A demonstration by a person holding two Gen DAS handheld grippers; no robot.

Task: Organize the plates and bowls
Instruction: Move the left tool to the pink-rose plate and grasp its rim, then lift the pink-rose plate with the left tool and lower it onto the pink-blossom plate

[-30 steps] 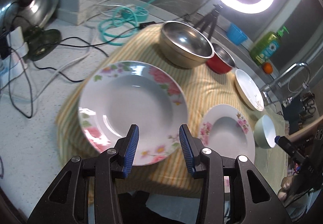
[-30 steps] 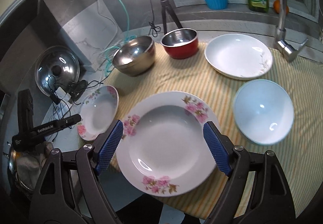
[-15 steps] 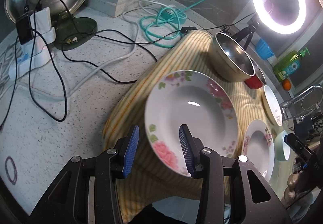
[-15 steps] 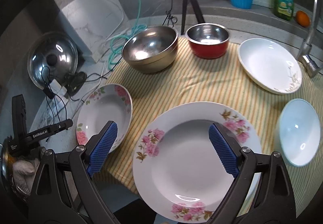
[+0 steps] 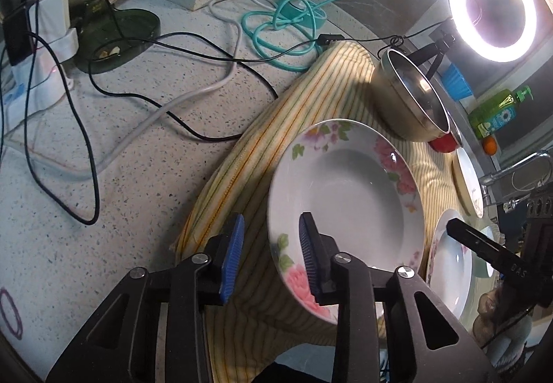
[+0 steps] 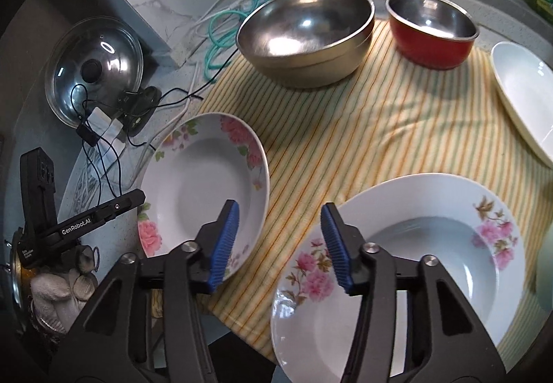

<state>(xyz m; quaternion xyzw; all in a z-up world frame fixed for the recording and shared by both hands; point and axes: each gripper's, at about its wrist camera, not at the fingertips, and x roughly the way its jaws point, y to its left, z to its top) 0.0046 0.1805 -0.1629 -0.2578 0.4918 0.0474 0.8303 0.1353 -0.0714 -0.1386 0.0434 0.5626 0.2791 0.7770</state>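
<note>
While both tongs (image 5: 271,253) (image 6: 280,239) gape empty, floral plates (image 6: 204,182) beneath, steel bowl (image 6: 306,34) behind, cables (image 5: 166,78) leftward.

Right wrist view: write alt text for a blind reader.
The open right gripper hovers between two floral plates, a smaller one left, a larger one right, on a striped cloth. Steel bowl and red bowl sit behind.

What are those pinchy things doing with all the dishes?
A person is sorting dishes on a striped cloth using two hand-held grippers. The left gripper is open, its fingers straddling the near rim of the smaller flowered plate. The right gripper is open too, over the gap between that plate and the bigger flowered plate. Nothing is lifted yet.
</note>
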